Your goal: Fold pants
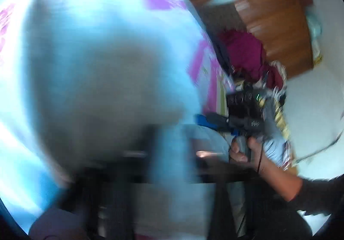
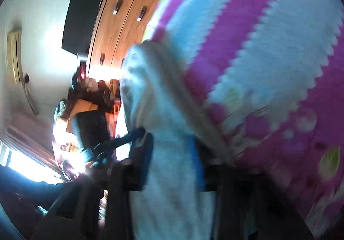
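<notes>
Mid-fold: right gripper [image 2: 174, 154] fingers pinching grey pants [image 2: 154, 93] above bedspread [image 2: 279, 46]; left gripper [image 1: 169, 154] pinching too; next, lay flat

Both wrist views sit close above the bedspread [image 1: 163, 1] (tilted, blurred), sharing the wooden wardrobe [image 2: 120, 31].

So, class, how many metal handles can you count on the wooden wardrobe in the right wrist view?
3. One handle and a second sit side by side on the wooden wardrobe near the picture's top; a third is lower left. The pale pants may hide more.
</notes>
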The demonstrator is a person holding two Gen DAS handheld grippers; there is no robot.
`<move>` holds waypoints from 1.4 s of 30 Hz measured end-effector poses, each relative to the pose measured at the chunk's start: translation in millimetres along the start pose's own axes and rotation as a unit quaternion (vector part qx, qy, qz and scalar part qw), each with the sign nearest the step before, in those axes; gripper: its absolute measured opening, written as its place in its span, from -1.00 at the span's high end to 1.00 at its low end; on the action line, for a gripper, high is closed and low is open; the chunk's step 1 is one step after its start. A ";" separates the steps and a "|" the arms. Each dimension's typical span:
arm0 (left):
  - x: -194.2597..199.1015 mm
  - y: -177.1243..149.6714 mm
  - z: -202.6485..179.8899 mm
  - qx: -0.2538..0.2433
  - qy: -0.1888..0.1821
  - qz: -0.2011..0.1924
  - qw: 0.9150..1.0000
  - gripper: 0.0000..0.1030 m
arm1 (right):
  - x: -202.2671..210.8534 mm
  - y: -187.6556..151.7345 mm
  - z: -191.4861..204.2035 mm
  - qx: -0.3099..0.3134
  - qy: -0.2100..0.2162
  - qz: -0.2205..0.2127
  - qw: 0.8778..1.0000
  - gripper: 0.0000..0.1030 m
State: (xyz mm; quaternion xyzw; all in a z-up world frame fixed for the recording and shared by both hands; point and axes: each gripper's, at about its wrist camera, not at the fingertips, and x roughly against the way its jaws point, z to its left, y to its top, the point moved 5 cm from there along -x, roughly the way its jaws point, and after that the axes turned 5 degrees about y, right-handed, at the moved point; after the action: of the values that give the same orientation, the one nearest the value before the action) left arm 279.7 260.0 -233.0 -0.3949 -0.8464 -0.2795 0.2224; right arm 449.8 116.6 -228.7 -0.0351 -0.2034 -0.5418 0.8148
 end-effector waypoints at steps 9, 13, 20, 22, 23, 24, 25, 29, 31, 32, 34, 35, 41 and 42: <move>40.8 39.3 -0.1 0.015 -0.054 -0.028 0.998 -0.05 | -30.4 16.4 46.8 0.029 0.053 -0.037 0.997 0.12; 36.8 78.0 29.6 0.002 0.023 -0.029 0.999 0.48 | -95.4 34.8 32.2 0.030 0.023 0.027 0.999 0.53; 68.4 85.0 14.0 -0.084 0.127 -0.012 0.988 0.97 | -64.7 32.2 56.6 0.077 -0.132 -0.026 0.988 0.62; 68.3 73.3 -33.8 -0.208 0.133 -0.005 0.969 0.95 | -52.3 9.6 89.7 0.160 -0.301 -0.056 0.938 0.15; 63.4 67.5 -54.1 -0.246 0.120 0.004 0.962 0.95 | -51.7 -4.4 101.8 0.196 -0.368 -0.064 0.907 -0.09; 61.3 65.8 -63.8 -0.277 0.118 0.009 0.954 0.95 | -55.7 -17.5 111.5 0.214 -0.417 -0.067 0.881 -0.13; 50.2 66.7 -76.8 -0.313 0.116 0.014 0.943 0.95 | -57.4 -26.8 113.0 0.216 -0.435 -0.066 0.872 -0.13; 5.7 111.4 -55.7 -0.301 0.168 0.040 0.938 0.94 | -49.9 -57.2 83.2 0.167 -0.471 -0.063 0.864 0.03; -3.2 123.7 -27.3 -0.294 0.214 0.052 0.930 0.96 | -34.2 -63.8 53.2 0.124 -0.465 -0.067 0.874 0.26; -10.3 126.1 -20.2 -0.291 0.199 0.062 0.934 0.96 | -30.9 -65.9 41.3 0.108 -0.448 -0.077 0.884 0.27; -10.4 126.0 -16.4 -0.293 0.179 0.058 0.937 0.97 | -27.8 -66.0 39.8 0.115 -0.447 -0.081 0.883 0.27; -6.2 123.2 -20.0 -0.301 0.177 0.063 0.935 0.97 | -28.8 -65.1 43.6 0.119 -0.454 -0.075 0.880 0.22; 47.9 109.3 -44.4 -0.277 0.091 0.070 0.954 0.82 | -36.6 -105.7 108.5 0.124 -0.414 -0.107 0.896 0.15; 52.5 104.1 -35.9 -0.269 0.091 0.081 0.955 0.79 | -45.2 -121.1 114.3 0.118 -0.401 -0.101 0.903 0.15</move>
State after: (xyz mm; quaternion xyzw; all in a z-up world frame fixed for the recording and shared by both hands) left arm 337.0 320.6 -144.0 -0.4802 -0.6812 -0.5130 0.2056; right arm 292.7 137.9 -160.6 -0.1327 -0.5779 -0.5334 0.6032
